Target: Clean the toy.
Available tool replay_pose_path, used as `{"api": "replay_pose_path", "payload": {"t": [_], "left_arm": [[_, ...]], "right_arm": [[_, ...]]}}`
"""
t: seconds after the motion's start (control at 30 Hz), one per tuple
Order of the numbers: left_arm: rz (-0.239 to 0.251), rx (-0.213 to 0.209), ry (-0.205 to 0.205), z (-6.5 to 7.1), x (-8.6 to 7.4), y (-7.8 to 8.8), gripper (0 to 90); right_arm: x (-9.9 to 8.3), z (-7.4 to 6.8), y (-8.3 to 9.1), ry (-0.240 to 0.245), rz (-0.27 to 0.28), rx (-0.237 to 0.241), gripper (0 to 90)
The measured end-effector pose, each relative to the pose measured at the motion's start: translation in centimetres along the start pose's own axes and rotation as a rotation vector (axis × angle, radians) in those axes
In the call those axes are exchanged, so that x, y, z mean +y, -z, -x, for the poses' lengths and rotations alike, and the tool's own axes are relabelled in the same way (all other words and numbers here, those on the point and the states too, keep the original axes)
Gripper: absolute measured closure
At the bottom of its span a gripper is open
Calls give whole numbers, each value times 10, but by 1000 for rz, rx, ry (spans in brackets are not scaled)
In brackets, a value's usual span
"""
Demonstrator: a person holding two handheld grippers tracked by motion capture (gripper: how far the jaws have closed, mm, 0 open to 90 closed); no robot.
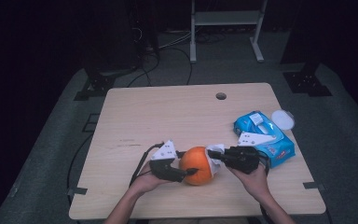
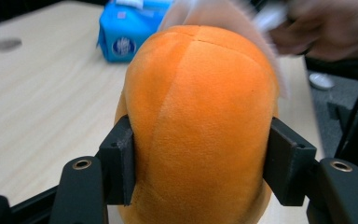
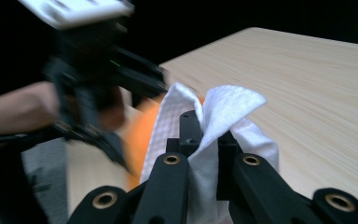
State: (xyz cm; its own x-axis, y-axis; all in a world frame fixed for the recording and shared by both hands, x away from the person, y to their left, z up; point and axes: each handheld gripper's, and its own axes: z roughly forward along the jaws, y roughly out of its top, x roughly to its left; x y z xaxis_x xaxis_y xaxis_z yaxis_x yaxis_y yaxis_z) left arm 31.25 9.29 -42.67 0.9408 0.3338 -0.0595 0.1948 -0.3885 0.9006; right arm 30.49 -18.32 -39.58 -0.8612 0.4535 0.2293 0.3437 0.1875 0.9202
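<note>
Your left gripper (image 1: 189, 171) clamps the orange plush ball (image 1: 196, 164): in the left gripper view both black pads press into the ball's (image 2: 200, 126) sides, one at each flank, and the fabric bulges around them. The ball sits near the front middle of the wooden table (image 1: 168, 112), between your two hands; whether it rests on the wood or hangs just above it, you can't tell from the high view.

Your right gripper (image 1: 214, 156) pinches a white wipe (image 1: 214, 151). In the right gripper view the jaws are closed tight on the wipe (image 3: 214, 121), which folds up between and around the fingertips. The wipe lies against the ball's right side in the high view, and in the left gripper view a blurred piece of wipe (image 2: 200, 16) drapes over the far top of the ball. In the right gripper view the orange ball (image 3: 142, 135) shows just behind the wipe, with your left gripper (image 3: 116, 149) blurred at the far side.

A blue pack of wipes (image 1: 263, 137) lies at the table's right edge, just behind your right hand (image 1: 251, 179). A round white lid (image 1: 282, 119) sits touching the pack's far corner. A small hole (image 1: 221, 96) sits near the table's far edge.
</note>
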Motion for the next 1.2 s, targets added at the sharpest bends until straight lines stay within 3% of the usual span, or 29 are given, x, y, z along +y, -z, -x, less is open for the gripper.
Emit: {"api": "replay_pose_path", "payload": {"t": [0.17, 0.27, 0.53, 0.63, 0.7, 0.77, 0.83, 0.93, 1.07, 1.2], "left_arm": [[5, 25, -16, 9, 2, -8, 352], [12, 24, -16, 12, 0, -11, 352], [24, 20, 4, 7, -4, -9, 341], [39, 14, 41, 2, -7, -9, 324], [33, 20, 36, 3, -6, -9, 319], [31, 36, 39, 4, -5, -10, 316], [37, 47, 50, 6, -4, -13, 317], [27, 67, 27, 11, -2, -16, 318], [24, 69, 3, 15, -1, -17, 315], [35, 32, -11, 15, -3, -16, 275]], "right_arm": [[5, -21, -12, 87, -18, 36, 859], [6, -24, -17, 126, -43, 11, 861], [3, -6, -5, 110, -34, -109, 861], [-3, -1, 2, 77, -36, -113, 861], [-5, -5, 4, 74, -37, -106, 860], [-5, -13, 4, 107, -44, -108, 860], [-2, -19, 0, 121, -45, -73, 860], [3, -28, -11, 181, -65, -74, 861], [9, -20, -16, 172, -53, -89, 862], [7, -6, -10, 130, -36, -95, 862]]}}
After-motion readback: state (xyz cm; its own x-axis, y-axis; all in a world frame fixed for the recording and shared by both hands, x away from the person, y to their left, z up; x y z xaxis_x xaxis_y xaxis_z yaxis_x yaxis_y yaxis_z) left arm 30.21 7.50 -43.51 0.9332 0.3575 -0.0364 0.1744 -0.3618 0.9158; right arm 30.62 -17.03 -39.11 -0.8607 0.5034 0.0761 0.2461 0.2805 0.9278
